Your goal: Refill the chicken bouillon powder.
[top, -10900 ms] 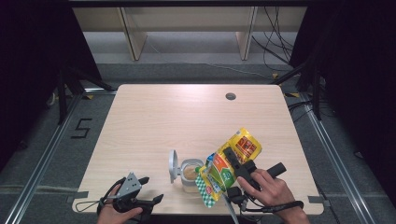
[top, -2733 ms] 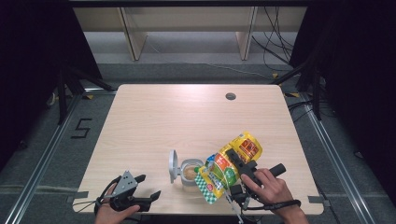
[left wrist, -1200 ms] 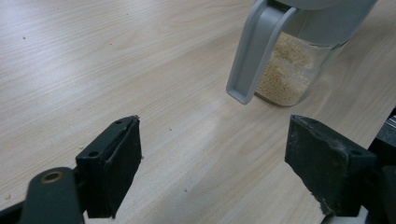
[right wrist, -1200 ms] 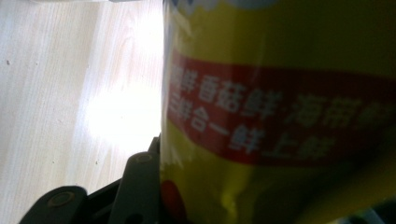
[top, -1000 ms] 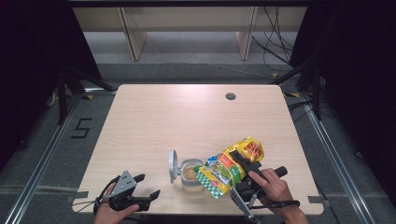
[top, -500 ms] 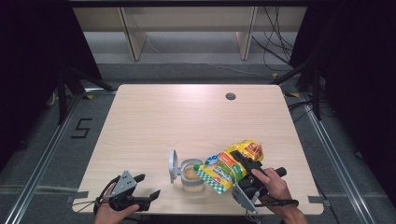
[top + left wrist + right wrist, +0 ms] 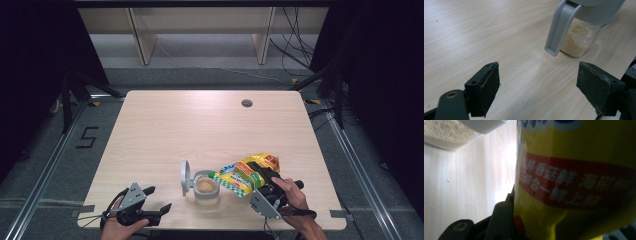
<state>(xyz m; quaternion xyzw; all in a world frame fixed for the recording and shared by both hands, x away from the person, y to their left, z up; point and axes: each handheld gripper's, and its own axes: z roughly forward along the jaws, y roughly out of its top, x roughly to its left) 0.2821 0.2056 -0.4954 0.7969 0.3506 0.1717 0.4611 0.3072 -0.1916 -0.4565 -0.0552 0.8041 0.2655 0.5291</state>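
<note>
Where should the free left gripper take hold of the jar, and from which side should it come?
Probably the glass body of the jar, low down, from its near left side. The left gripper already stands open there. The flipped-up lid hangs over the left side of the rim, and the bag in the right gripper tilts over the mouth, so the top is blocked.

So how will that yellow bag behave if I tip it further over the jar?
The yellow bag looks soft and crinkled, so it will probably sag around the right gripper. Its glossy film may slip. The granules already in the jar suggest loose contents that could shift suddenly toward the mouth.
</note>
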